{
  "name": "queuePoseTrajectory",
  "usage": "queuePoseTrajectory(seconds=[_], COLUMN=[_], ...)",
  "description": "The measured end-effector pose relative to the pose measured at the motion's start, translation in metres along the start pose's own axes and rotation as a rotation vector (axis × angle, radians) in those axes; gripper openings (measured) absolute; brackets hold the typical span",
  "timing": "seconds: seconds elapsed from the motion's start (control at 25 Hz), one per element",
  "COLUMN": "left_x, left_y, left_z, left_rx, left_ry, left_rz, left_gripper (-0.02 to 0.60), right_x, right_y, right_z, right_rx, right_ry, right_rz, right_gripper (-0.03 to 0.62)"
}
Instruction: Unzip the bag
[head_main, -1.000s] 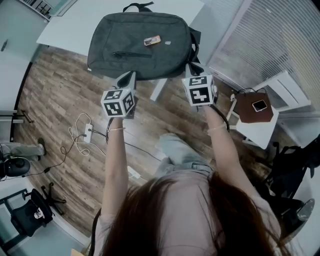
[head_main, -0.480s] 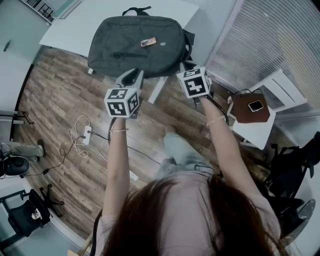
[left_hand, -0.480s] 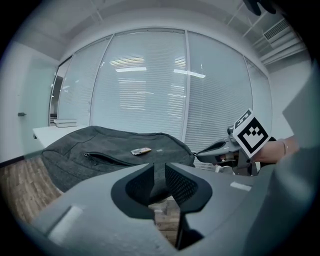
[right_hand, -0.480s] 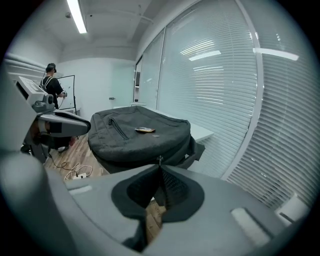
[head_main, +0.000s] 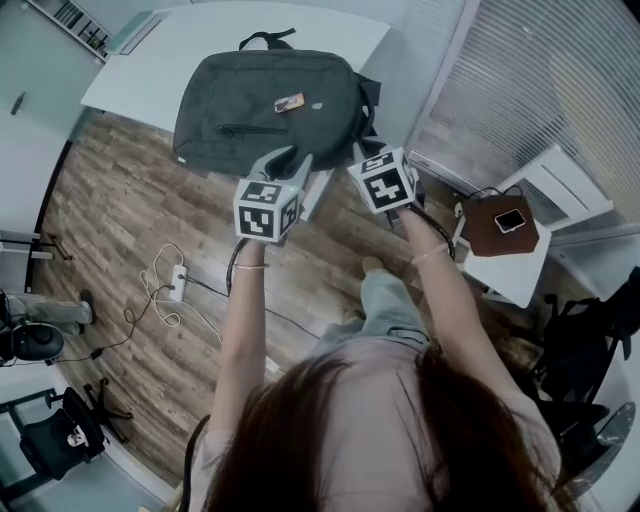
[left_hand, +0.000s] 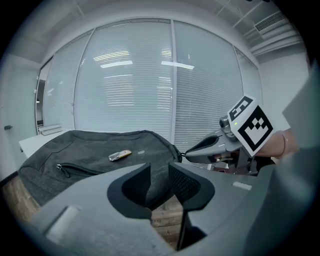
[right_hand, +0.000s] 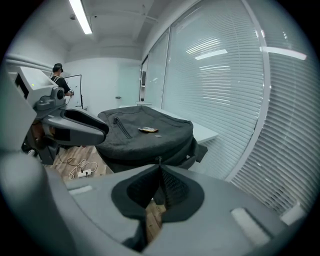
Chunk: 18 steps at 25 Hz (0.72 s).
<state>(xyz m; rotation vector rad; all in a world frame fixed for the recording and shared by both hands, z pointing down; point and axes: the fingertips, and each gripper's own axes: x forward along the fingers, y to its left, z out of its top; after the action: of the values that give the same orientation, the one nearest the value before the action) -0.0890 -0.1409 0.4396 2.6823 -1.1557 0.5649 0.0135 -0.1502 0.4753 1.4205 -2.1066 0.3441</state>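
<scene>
Bag (head_main: 265, 100) flat on table (head_main: 150, 60), zip (head_main: 248, 129) shut, easy to reach. Left jaws just opening, nothing inside, ready to grab. Right jaws shut, empty.

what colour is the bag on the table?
Dark grey, plain fabric. The bag shows best in the head view.
</scene>
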Motion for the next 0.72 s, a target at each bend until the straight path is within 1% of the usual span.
queuePoseTrajectory(seconds=[0.16, 0.36, 0.52, 0.72], left_x=[0.013, 0.030, 0.044, 0.060], left_y=[-0.008, -0.021, -0.027, -0.035], left_z=[0.008, 0.015, 0.021, 0.018], left_rx=[0.032, 0.119, 0.166, 0.193], left_ry=[0.025, 0.074, 0.103, 0.161], left_rz=[-0.016, -0.035, -0.041, -0.061], left_gripper=[0.152, 0.180, 0.183, 0.183], right_x=[-0.001, -0.002, -0.003, -0.004], right_y=[-0.002, -0.004, -0.005, -0.007], right_z=[0.002, 0.002, 0.004, 0.006], right_rx=[-0.009, -0.013, -0.027, -0.059], right_ry=[0.000, -0.005, -0.005, 0.006], right_rz=[0.037, 0.071, 0.099, 0.131], right_gripper=[0.009, 0.009, 0.009, 0.009])
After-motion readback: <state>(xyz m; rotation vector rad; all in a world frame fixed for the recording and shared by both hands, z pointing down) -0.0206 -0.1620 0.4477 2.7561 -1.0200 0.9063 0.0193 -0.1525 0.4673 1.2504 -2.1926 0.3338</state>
